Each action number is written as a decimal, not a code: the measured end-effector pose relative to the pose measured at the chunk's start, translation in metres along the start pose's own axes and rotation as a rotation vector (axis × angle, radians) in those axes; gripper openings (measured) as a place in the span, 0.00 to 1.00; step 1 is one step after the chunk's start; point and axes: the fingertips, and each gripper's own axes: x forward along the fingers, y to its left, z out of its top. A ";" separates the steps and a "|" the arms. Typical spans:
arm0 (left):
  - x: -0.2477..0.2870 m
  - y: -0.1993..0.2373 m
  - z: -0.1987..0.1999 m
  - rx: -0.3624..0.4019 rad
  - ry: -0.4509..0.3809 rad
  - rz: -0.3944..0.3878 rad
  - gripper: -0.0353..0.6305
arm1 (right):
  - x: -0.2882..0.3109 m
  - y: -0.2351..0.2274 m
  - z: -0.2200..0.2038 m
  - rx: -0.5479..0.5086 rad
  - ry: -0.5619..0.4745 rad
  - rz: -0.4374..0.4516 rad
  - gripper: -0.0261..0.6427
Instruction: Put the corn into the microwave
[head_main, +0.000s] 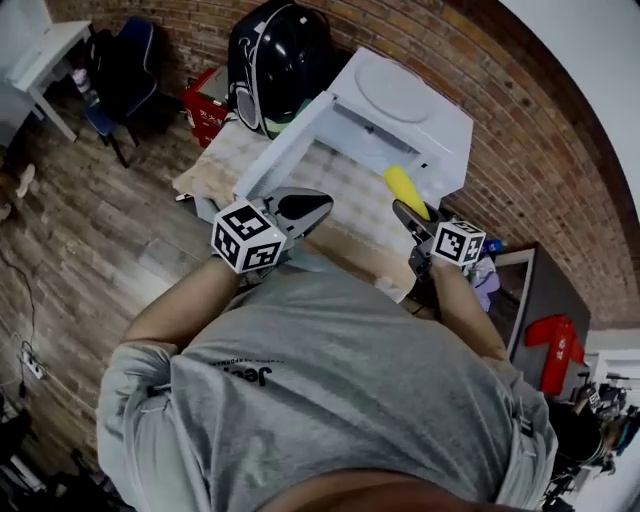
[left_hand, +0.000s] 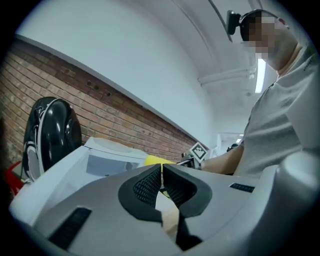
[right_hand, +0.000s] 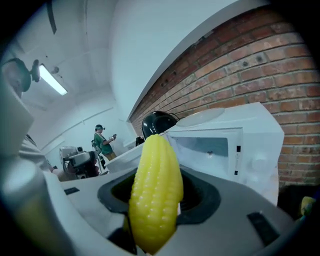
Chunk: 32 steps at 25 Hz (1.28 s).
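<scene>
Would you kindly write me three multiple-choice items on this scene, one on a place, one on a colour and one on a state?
1. Where is the corn?
A. in the left gripper
B. in the right gripper
C. inside the microwave

2. What colour is the microwave?
A. white
B. black
C. red

3. How is the left gripper?
A. wide open
B. shut on the corn
C. shut, with nothing in it

Answers: 1 B, the cob stands between its jaws; 2 A, its casing is white all over; 3 C, its jaws meet with nothing between them.
</scene>
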 end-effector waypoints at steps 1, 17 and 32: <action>0.016 -0.001 -0.009 -0.015 0.005 0.036 0.10 | -0.007 -0.008 -0.004 -0.020 0.024 0.014 0.38; 0.110 0.069 -0.102 -0.121 0.141 0.224 0.10 | 0.061 -0.097 -0.053 -0.018 0.052 -0.022 0.38; 0.139 0.124 -0.173 -0.143 0.122 0.207 0.10 | 0.180 -0.165 -0.044 -0.135 0.041 -0.185 0.38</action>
